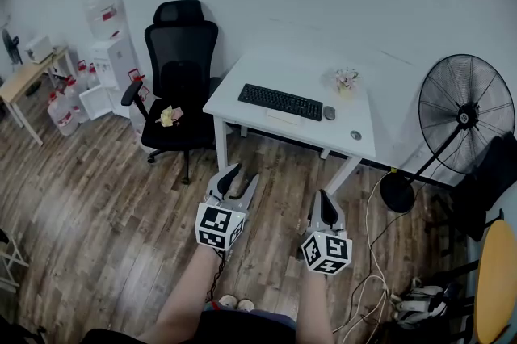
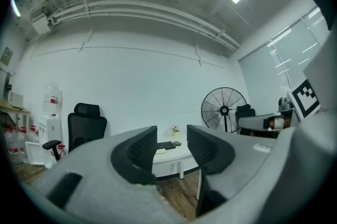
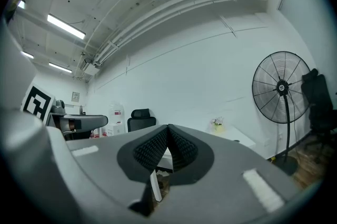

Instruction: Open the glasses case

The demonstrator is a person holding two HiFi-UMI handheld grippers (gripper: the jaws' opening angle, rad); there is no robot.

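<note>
Nearest to the person, the left hand-held gripper (image 1: 244,174) hangs over the wooden floor (image 1: 113,205) with its jaws clearly apart; between them there is only the view of the room, so it holds nothing. Beside it, the right hand-held gripper (image 1: 325,194) has its jaws pressed together at the tips and is also empty. Both point forward to the white table (image 1: 242,88), which stands well apart from them, with bare floor between. On the table, just in front of the black keyboard (image 1: 279,101), lies a pale oblong thing (image 1: 283,118). I judge it may be the glasses case, but it is too small to tell for sure, also whether it is open or closed. It lies ahead and about midway between the two grippers, so neither is clearly nearer. Its long axis runs along the front edge of the table, parallel with the keyboard and across the direction in which the grippers point. Any grasp calls first for coming close to the table.
</note>
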